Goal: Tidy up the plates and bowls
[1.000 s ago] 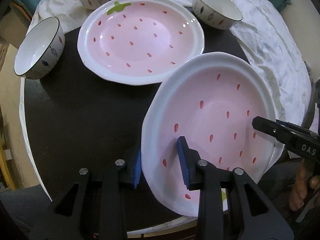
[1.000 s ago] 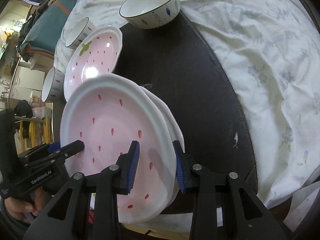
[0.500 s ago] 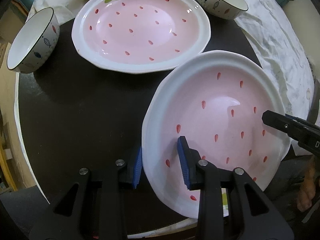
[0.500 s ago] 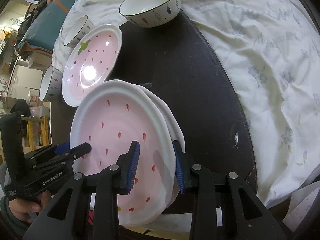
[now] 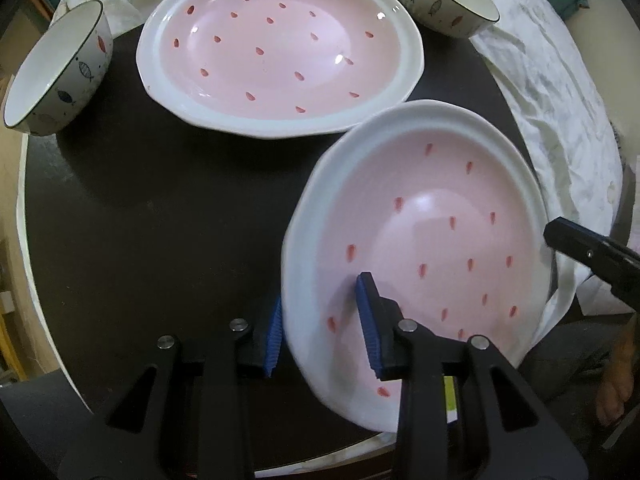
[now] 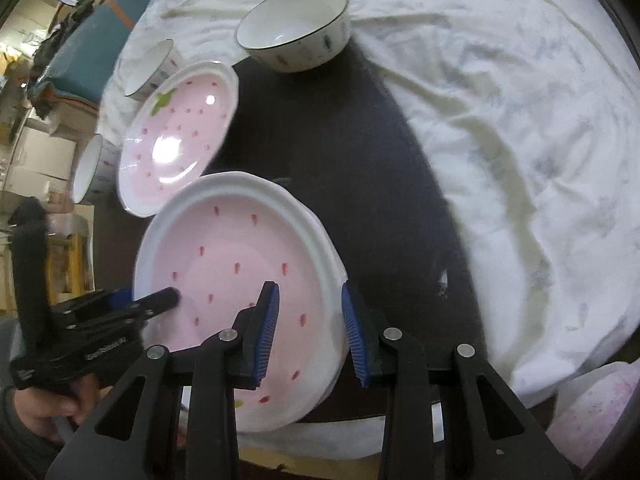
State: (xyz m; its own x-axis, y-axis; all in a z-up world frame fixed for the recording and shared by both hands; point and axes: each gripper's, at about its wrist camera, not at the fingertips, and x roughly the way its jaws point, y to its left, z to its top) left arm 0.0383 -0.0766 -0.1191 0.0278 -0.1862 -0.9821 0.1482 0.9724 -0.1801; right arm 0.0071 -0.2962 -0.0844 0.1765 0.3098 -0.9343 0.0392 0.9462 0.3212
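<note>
Stacking step: left claw (image 5: 320, 330) and right claw (image 6: 310, 330) each pinch the held plate's (image 5: 420, 216) rim. Next: carry it over the far plate (image 5: 280, 44), then lower level.

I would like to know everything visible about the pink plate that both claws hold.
The held pink plate is glossy, ceramic-looking, roughly oval, with a broad white rim and small red seed marks; a green patch shows at its near edge. It is tilted. The left claw and right claw each straddle its rim from opposite sides. In the right wrist view a second white rim shows just behind it. It overlaps the flat-lying pink plate.
</note>
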